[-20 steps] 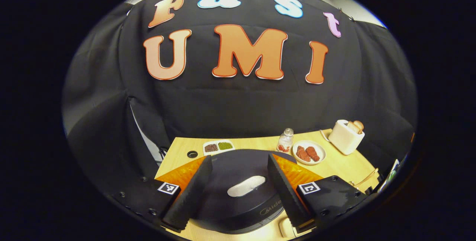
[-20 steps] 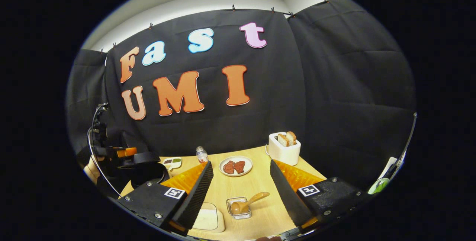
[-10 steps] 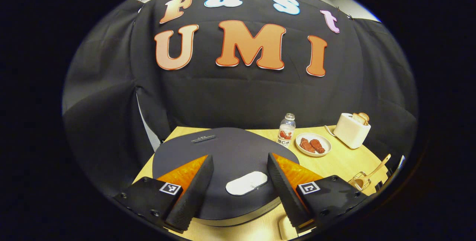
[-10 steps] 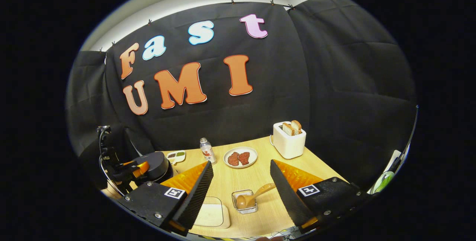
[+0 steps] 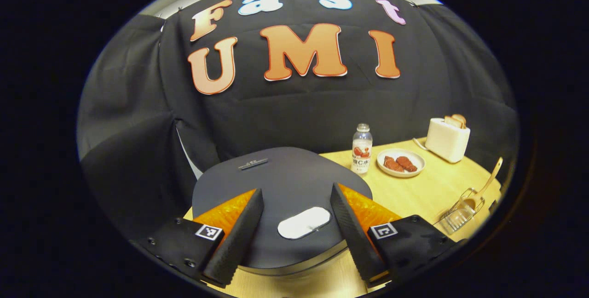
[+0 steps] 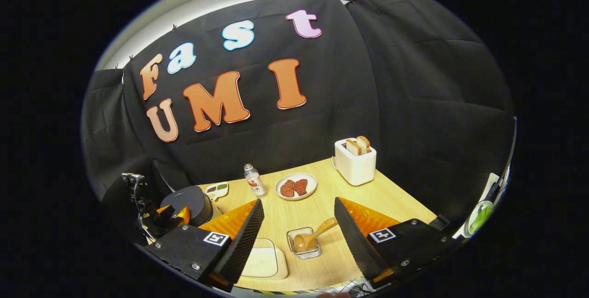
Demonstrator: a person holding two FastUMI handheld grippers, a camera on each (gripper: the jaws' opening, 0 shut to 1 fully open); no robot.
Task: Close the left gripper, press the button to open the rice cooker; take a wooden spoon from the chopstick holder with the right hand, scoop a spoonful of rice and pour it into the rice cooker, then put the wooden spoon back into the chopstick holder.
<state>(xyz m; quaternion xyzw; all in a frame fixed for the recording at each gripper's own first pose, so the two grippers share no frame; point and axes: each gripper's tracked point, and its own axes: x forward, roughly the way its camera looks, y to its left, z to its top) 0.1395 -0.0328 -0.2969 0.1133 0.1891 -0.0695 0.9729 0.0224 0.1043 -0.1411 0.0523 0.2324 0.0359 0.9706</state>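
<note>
The dark rice cooker (image 5: 276, 183) has its lid down, and its white oval button (image 5: 303, 222) lies between the fingers of my left gripper (image 5: 296, 190), which is open just above the lid. In the right gripper view the cooker (image 6: 189, 199) is at the far left, with the left gripper (image 6: 161, 215) beside it. My right gripper (image 6: 298, 201) is open and holds nothing above the table. Below it, a wooden spoon (image 6: 314, 236) leans in a wire chopstick holder (image 6: 303, 247). A beige tray of white rice (image 6: 263, 262) lies left of the holder.
On the wooden table (image 6: 391, 197) stand a white toaster (image 6: 354, 164) with bread, a plate of red meat (image 6: 295, 186), a small bottle (image 6: 254, 180) and a two-part dish of beans (image 6: 216, 191). Black cloth walls close in the back and right.
The left gripper has drawn back and sunk to a lower angle over the cooker lid. The right gripper has lifted and pulled back a little. Both stay open.
</note>
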